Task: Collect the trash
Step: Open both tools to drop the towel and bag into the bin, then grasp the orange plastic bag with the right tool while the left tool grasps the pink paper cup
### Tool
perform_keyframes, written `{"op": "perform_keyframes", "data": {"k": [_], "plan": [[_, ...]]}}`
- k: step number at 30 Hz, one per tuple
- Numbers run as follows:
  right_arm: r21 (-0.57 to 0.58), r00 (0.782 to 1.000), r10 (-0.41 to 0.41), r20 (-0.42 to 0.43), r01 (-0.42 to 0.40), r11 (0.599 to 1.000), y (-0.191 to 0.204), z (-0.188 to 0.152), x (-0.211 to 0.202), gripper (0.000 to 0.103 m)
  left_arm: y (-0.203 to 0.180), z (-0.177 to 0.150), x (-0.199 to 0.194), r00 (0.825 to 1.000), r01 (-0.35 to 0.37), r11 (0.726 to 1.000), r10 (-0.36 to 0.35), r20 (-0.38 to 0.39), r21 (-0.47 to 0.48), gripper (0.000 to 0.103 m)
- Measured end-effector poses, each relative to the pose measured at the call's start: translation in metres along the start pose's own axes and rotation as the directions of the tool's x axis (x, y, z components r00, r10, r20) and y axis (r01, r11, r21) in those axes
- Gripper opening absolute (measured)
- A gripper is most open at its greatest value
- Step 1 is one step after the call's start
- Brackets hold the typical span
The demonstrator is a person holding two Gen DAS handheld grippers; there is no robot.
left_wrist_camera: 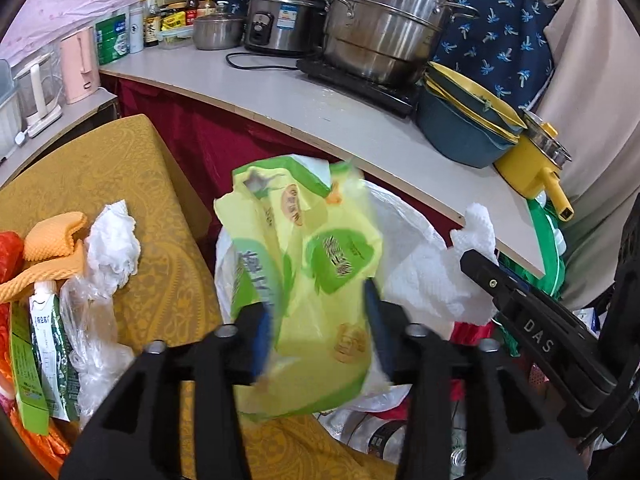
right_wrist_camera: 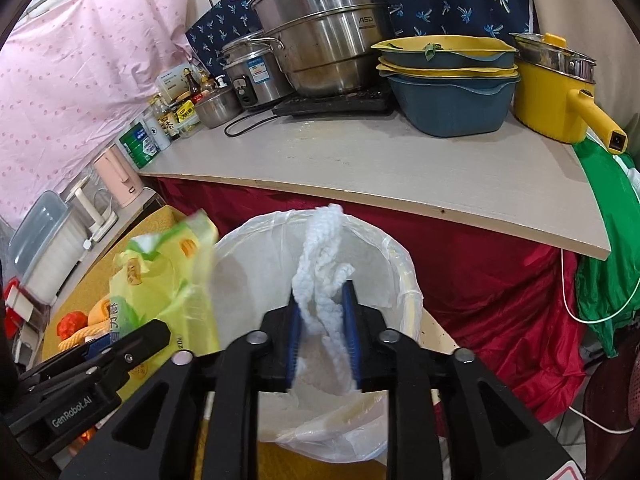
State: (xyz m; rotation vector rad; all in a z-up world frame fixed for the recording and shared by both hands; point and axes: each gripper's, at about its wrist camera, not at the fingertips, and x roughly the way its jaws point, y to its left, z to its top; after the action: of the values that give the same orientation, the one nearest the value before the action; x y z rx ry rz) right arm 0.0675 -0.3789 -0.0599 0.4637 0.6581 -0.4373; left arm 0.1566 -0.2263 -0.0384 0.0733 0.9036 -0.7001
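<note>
My left gripper (left_wrist_camera: 318, 328) stands open over a bin lined with a white bag (left_wrist_camera: 404, 220). A yellow-green plastic wrapper (left_wrist_camera: 312, 264) hangs blurred and loose between its blue pads. My right gripper (right_wrist_camera: 323, 332) is open over the same bin (right_wrist_camera: 404, 264), with a twisted white paper towel (right_wrist_camera: 320, 280) sitting loosely between its pads, its lower end blurred. The right wrist view shows the wrapper (right_wrist_camera: 168, 280) at the bin's left rim. The left wrist view shows the paper towel (left_wrist_camera: 452, 280) at the right, by the right gripper's finger (left_wrist_camera: 480, 268).
Left of the bin, a table with a yellow cloth (left_wrist_camera: 160, 280) carries a crumpled tissue (left_wrist_camera: 112, 240), an orange cloth (left_wrist_camera: 52, 240), a green carton (left_wrist_camera: 32, 360) and clear plastic. Behind the bin a counter (right_wrist_camera: 400, 168) over a red drape holds steel pots, stacked basins (right_wrist_camera: 448, 92) and a yellow pot.
</note>
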Motion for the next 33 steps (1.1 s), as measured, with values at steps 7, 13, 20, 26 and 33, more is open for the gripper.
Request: {"op": "perform_keyframes", "data": {"k": [7, 13, 20, 26, 33], "plan": [[0.008, 0.998, 0.009, 0.059, -0.010, 1.000, 0.010, 0.008, -0.020, 0.054, 0.007, 0.001, -0.023, 0.996, -0.059, 0.998, 0.058, 0.067, 0.006, 0.071], [-0.025, 0.993, 0.036, 0.112, -0.033, 0.999, 0.030, 0.011, -0.051, 0.062, 0.010, 0.001, -0.059, 0.986, -0.099, 0.995, 0.097, 0.137, 0.007, 0.077], [-0.066, 0.979, 0.097, 0.182, -0.086, 0.994, 0.062, 0.012, -0.095, 0.069, 0.023, -0.004, -0.113, 0.967, -0.137, 0.990, 0.138, 0.214, -0.020, 0.082], [-0.112, 0.967, 0.142, 0.212, -0.120, 0.986, 0.093, 0.005, -0.125, 0.073, 0.040, -0.012, -0.157, 0.947, -0.178, 0.983, 0.184, 0.264, -0.047, 0.086], [-0.197, 0.959, 0.215, 0.182, -0.179, 0.964, 0.140, -0.019, -0.143, 0.076, 0.084, -0.034, -0.198, 0.926, -0.221, 0.965, 0.254, 0.279, -0.143, 0.090]]}}
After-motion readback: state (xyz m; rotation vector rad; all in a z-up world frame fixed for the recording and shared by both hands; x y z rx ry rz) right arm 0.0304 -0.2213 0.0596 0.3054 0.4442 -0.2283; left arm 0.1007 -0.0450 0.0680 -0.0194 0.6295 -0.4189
